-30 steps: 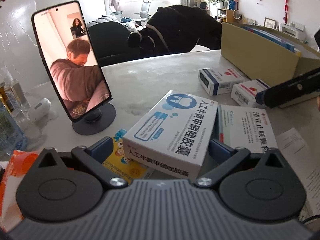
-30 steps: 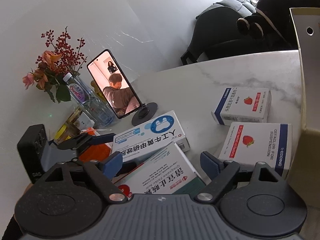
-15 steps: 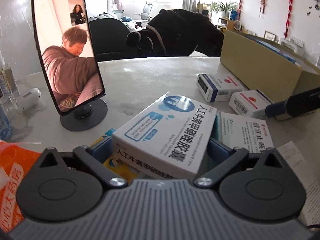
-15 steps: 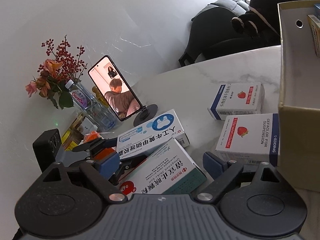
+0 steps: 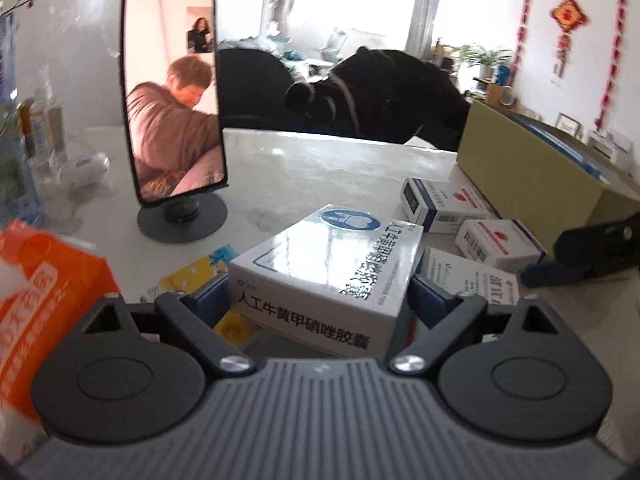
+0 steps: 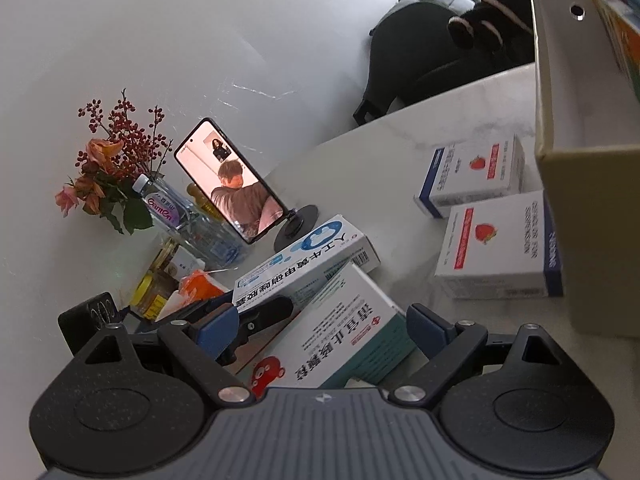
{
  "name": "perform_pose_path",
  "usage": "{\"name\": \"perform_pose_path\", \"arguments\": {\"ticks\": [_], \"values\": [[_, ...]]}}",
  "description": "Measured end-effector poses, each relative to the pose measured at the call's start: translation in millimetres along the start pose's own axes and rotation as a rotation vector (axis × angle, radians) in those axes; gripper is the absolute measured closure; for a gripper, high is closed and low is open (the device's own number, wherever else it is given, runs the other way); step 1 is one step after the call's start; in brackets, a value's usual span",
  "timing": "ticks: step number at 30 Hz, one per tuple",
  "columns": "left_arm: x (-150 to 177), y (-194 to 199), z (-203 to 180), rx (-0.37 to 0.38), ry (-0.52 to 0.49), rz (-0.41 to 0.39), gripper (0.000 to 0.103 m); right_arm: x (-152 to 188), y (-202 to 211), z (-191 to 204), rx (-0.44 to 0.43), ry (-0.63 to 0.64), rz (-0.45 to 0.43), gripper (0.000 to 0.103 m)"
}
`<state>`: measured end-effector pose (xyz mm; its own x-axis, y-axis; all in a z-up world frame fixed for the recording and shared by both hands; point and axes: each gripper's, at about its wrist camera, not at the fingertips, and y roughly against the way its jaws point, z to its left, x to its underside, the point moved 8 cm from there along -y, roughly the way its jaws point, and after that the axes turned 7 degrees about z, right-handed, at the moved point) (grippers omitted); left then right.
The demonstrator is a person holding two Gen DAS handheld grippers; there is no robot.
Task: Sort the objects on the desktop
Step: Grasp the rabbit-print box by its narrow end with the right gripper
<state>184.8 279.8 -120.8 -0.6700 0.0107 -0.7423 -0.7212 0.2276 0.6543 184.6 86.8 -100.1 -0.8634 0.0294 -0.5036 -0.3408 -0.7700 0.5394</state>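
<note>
Now both tongs straddled medicine boxes on the worktop [image 5: 332, 168].
Our left tongs [image 5: 320, 296] were closing around the blue box [image 5: 328, 268], pads seemingly touching its sides. Our right tongs [image 6: 316, 326] stood released, pads clear of the green box [image 6: 344, 328]. Two strawberry boxes [image 6: 500, 248] lay beside the carton [image 6: 588, 240].

Cut off at the left edge of the left wrist view: orange packet [image 5: 44, 304] and water bottle [image 5: 16, 184], both blurred. Cropped at the right edge of the right wrist view: cardboard box [image 6: 592, 184]. Mostly hidden behind the blue-and-white box [image 5: 328, 276]: yellow booklet [image 5: 200, 276].
</note>
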Motion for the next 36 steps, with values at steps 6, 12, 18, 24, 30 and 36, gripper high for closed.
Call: {"name": "perform_pose_path", "arguments": {"ticks": [6, 12, 18, 24, 30, 36], "values": [[-5.1, 16.7, 0.3, -0.025, 0.138, -0.003, 0.011, 0.3, 0.9, -0.1, -0.086, -0.101, -0.018, 0.006], [-3.7, 25.4, 3.5, -0.026, 0.254, -0.029, 0.012, 1.3, -3.6, -1.9, -0.113, -0.174, -0.009, 0.002], [1.5, 31.9, -3.5, -0.004, 0.333, -0.056, 0.013, 3.0, -7.9, -4.5, -0.152, -0.270, 0.015, 0.000], [2.6, 42.5, -17.2, -0.021, 0.343, -0.105, 0.013, -1.2, -8.6, -6.4, -0.196, -0.347, 0.000, 0.002], [4.5, 48.5, -33.5, -0.009, 0.344, -0.125, 0.013, -1.7, -3.3, 0.5, -0.239, -0.345, -0.008, 0.006], [8.2, 48.2, -52.3, 0.029, 0.350, -0.126, 0.013, -2.3, 4.6, 0.9, -0.246, -0.343, -0.015, 0.013]]}}
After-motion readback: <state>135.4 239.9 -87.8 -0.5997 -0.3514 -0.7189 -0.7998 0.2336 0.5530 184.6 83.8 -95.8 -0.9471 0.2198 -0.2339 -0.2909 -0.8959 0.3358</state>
